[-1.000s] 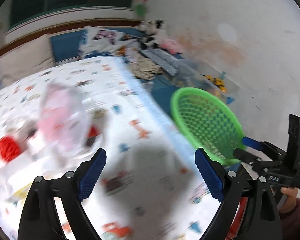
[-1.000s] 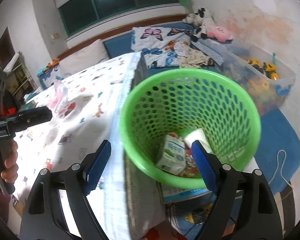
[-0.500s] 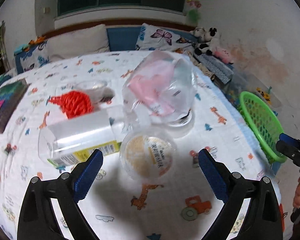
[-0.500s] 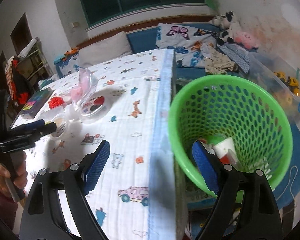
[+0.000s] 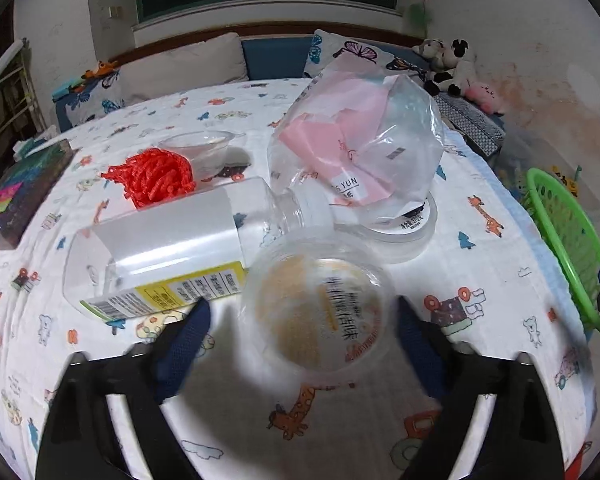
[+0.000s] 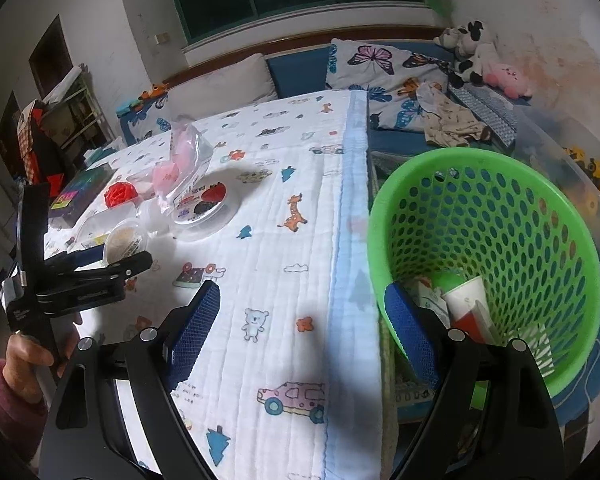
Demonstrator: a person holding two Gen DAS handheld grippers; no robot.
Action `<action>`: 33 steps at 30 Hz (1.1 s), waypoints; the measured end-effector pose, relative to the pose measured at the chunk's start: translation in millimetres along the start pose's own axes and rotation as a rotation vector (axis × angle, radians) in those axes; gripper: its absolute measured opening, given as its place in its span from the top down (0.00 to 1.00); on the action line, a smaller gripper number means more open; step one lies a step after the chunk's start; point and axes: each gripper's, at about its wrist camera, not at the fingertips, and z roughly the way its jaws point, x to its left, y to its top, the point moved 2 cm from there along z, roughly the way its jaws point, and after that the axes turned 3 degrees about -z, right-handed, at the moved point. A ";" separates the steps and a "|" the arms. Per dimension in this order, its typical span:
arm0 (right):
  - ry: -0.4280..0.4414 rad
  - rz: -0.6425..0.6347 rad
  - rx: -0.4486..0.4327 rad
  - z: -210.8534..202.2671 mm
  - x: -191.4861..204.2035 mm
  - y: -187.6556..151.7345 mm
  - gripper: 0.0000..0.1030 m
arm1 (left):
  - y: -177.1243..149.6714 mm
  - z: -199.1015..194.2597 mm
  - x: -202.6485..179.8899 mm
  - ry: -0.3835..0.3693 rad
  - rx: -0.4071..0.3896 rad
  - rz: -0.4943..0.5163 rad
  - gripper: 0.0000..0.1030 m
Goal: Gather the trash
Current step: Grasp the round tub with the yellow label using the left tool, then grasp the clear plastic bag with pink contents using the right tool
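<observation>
My left gripper (image 5: 300, 334) is open, its jaws on either side of a clear plastic cup with an orange printed lid (image 5: 318, 312) lying on the cloth-covered table (image 5: 480, 240). Behind the cup lie a clear bottle with a white and yellow label (image 5: 172, 252), a red mesh ball (image 5: 152, 176), a clear bag with pink contents (image 5: 360, 148) and a round lidded tub (image 5: 404, 228). My right gripper (image 6: 300, 328) is open and empty over the table's right edge, beside the green basket (image 6: 500, 248) holding a paper cup (image 6: 466, 300) and cartons. The left gripper also shows in the right wrist view (image 6: 112, 264).
A dark book (image 5: 16, 196) lies at the table's left edge. A small clear cup (image 5: 198, 148) stands behind the red mesh. The basket's rim (image 5: 564, 240) shows off the table's right edge. Pillows, plush toys (image 6: 484, 60) and a toy bin (image 6: 580, 172) lie beyond.
My left gripper has swung from the basket side to the trash pile and closed in around the orange-lidded cup. My right gripper has drawn back from the basket toward the table edge.
</observation>
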 end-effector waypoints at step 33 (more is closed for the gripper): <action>0.214 -0.101 0.076 119.7 113.3 97.5 0.13 | -16.8 -81.2 64.1 -0.114 -0.094 -0.095 0.38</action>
